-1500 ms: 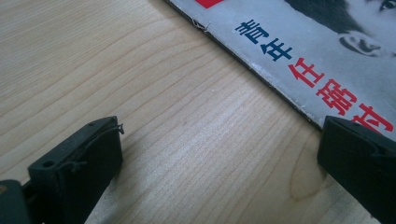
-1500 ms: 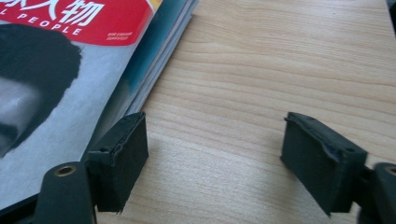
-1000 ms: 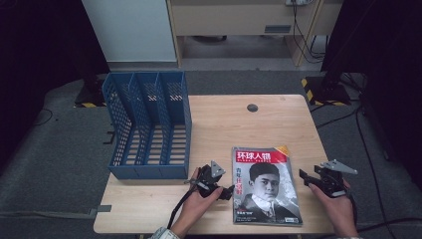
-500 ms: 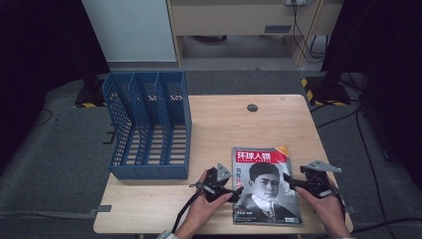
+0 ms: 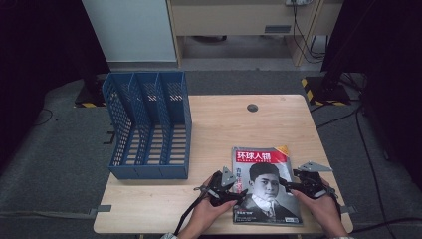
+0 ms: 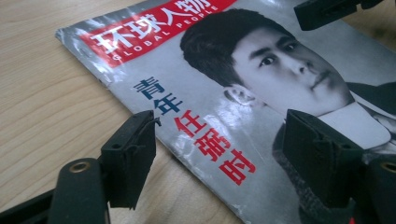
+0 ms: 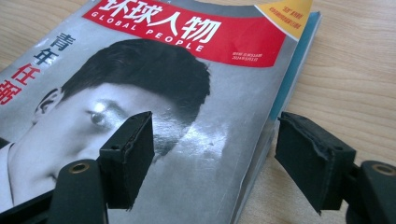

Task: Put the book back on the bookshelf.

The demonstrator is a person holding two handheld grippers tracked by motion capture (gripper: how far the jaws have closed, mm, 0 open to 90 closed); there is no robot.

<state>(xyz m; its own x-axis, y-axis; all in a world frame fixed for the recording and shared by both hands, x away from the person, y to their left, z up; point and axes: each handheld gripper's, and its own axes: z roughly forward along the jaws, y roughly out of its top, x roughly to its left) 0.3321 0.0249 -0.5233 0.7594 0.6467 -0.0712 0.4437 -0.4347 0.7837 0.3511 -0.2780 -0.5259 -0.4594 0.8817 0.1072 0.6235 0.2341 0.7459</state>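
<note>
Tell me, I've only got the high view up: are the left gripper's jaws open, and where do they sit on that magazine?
Observer: Open. In the left gripper view the left gripper straddles the spine edge of the magazine: one jaw over bare table, the other over the cover.
Operator: And the right one?
Observer: The right gripper is open too, straddling the opposite edge, one jaw over the cover, the other beyond it above the wood.
Operator: Is either one gripping yet?
Observer: Not as far as either gripper view shows; both pairs of jaws stand wide apart with the magazine's edges between them, and it appears to lie flat.
</note>
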